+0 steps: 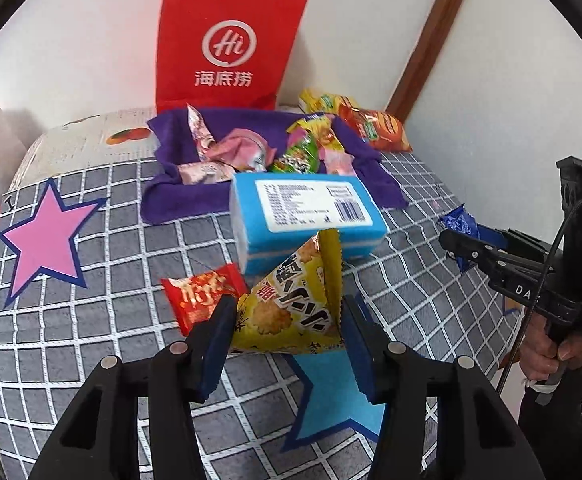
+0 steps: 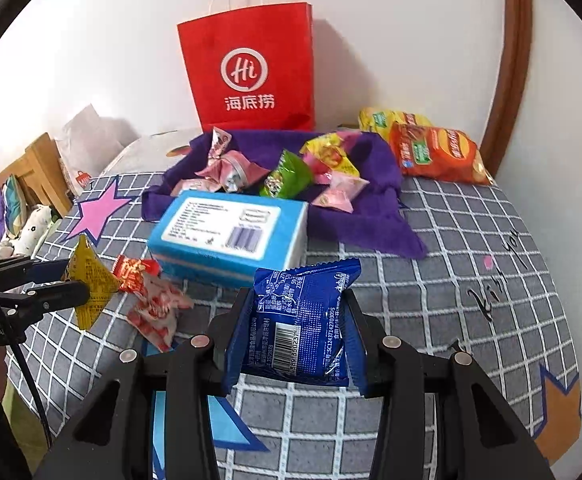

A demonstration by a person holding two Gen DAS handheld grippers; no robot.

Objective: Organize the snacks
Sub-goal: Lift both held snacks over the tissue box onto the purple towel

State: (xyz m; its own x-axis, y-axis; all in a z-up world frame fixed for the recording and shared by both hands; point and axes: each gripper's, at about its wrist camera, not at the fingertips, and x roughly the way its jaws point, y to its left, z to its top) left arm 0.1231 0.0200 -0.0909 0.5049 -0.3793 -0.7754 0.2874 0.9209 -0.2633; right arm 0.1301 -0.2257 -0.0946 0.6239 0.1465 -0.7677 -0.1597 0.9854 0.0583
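Note:
My left gripper (image 1: 289, 312) is shut on a yellow triangular snack packet (image 1: 291, 304), held above the checked cloth; it also shows in the right wrist view (image 2: 89, 284). My right gripper (image 2: 295, 320) is shut on a blue snack packet (image 2: 303, 328); the blue packet also shows in the left wrist view (image 1: 461, 224). A purple cloth (image 2: 371, 216) at the back holds several pink, green and yellow snacks (image 2: 287, 178). A red snack packet (image 1: 199, 296) lies just left of the yellow one.
A blue tissue pack (image 1: 307, 216) lies in front of the purple cloth. A red paper bag (image 2: 251, 72) stands against the wall. Orange and yellow chip bags (image 2: 435, 152) lie at the back right. A red-white wrapper (image 2: 155, 312) lies near the front left.

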